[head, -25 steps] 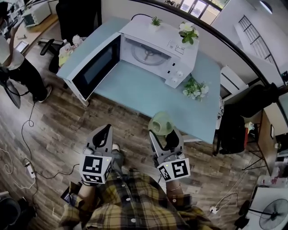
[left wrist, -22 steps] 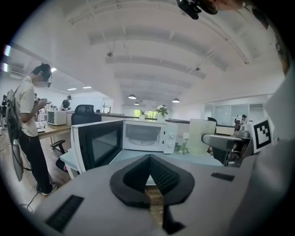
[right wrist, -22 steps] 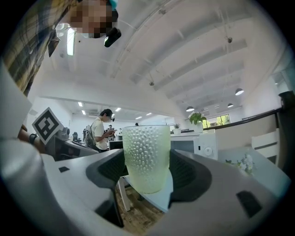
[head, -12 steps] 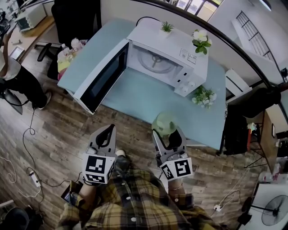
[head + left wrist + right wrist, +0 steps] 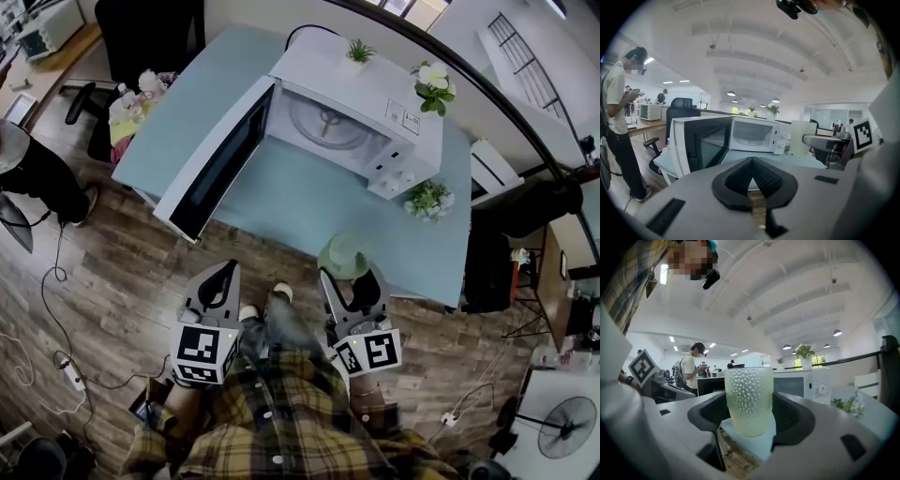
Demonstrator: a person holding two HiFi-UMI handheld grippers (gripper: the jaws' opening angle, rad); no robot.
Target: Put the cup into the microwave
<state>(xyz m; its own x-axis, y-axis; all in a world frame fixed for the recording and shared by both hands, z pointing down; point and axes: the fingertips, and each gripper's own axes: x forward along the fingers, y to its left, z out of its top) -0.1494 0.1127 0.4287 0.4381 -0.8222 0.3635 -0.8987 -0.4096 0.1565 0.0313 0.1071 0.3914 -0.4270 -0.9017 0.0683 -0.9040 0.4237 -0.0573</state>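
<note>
I am holding the cup (image 5: 748,399) upright in the right gripper (image 5: 350,281), its jaws pressing on the cup's sides. The left gripper (image 5: 221,275) is hanging just beside it, jaws closed together on nothing. The microwave (image 5: 361,117) is sitting on the table (image 5: 281,202) ahead of both grippers, its door (image 5: 217,159) standing open ahead of the left one. The cup is hovering over the table's near edge, well apart from the oven.
</note>
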